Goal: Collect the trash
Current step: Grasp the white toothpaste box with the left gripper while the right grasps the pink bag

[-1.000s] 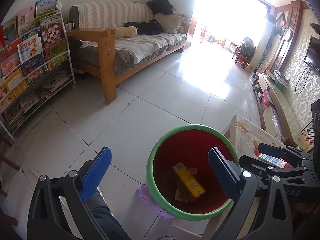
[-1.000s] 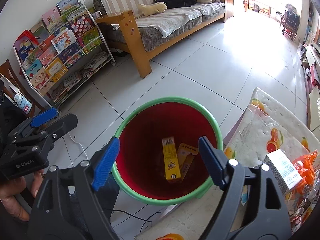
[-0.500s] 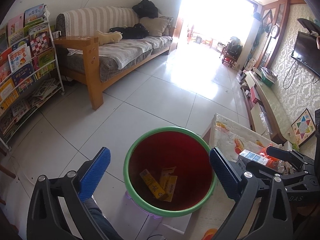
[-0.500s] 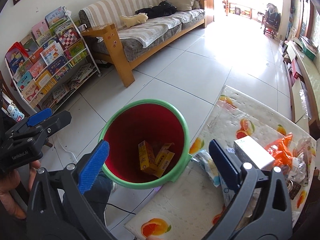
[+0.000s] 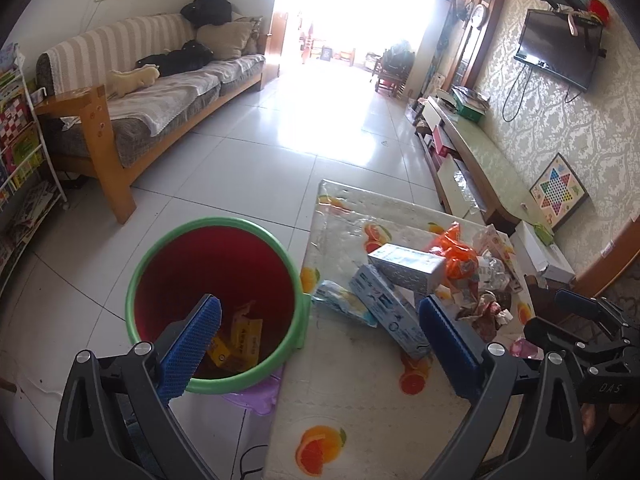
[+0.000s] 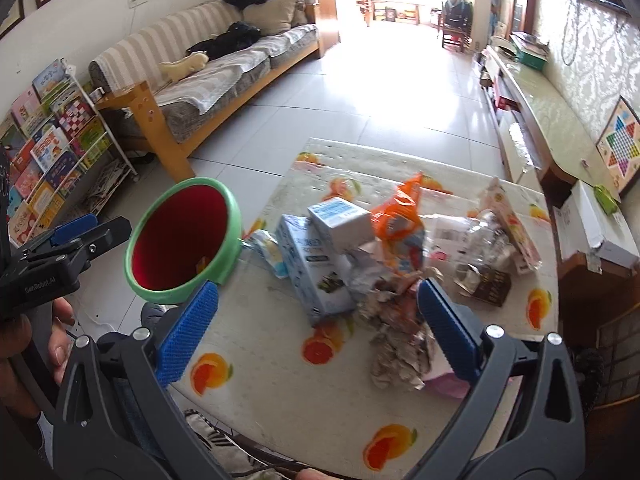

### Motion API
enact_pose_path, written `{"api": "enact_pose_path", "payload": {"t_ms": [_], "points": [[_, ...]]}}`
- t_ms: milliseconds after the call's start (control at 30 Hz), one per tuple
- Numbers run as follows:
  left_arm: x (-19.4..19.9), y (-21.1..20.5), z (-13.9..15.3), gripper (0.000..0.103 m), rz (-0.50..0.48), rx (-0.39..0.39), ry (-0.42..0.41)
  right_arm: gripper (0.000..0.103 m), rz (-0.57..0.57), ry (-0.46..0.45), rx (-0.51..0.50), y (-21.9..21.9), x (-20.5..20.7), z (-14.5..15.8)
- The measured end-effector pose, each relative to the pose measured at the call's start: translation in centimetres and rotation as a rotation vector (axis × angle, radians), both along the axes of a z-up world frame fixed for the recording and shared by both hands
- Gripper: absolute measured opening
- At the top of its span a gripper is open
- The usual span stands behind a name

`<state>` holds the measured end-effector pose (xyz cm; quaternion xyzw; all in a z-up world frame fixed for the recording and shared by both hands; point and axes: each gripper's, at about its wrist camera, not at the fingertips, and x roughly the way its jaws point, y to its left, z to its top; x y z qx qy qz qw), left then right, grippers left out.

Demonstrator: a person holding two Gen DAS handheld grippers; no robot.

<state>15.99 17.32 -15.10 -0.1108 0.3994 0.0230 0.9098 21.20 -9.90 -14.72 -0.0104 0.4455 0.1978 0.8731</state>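
While both grippers swing from bin to table, their jaws stand wide and empty.
Right gripper (image 6: 316,330), jaws just opened, now faces crumpled paper wrappers (image 6: 394,332); green-rimmed red plastic bin (image 6: 182,236) holds the dropped cartons; left gripper (image 5: 320,344) released too.

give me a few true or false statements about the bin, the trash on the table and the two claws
1. The bin already holds some yellow packets. True.
2. The right claw is shut on a crumpled wrapper. False: its jaws stand wide open with nothing pressed between them; the crumpled wrappers lie on the table below.
3. An orange bag lies among the trash on the table. True.
4. The bin stands on the table top. False: it stands beside the table's edge, lower down.
5. The left claw is open and empty. True.
6. The table is bare of boxes. False: pale blue boxes lie near the bin.
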Motion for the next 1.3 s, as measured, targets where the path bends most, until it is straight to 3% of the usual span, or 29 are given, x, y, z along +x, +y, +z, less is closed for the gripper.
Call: {"api": "enact_pose_path", "payload": {"t_ms": [267,667,1033,1300], "points": [[0.9,-5.8,-2.9,0.095,-0.074,-0.038,0.074,0.098,-0.152,0.037,-0.011,-9.4,-1.6,-2.2],[4.0,-9.1,-9.2,0.095,-0.053,-0.174,0.228,0.098,-0.244,0.137,-0.040,-15.6,-2.5,-7.0],[7.6,-9.0,-15.6,0.095,0.094,-0.405,0.339,0.098,-0.181,0.207,-0.117,-16.0,-0.9,-11.7],[9.7,-10.3,-18.4,0.094,0.159,-0.456,0.377,0.098,-0.044,0.199,-0.224,-14.9,0.8,-15.0]]}}
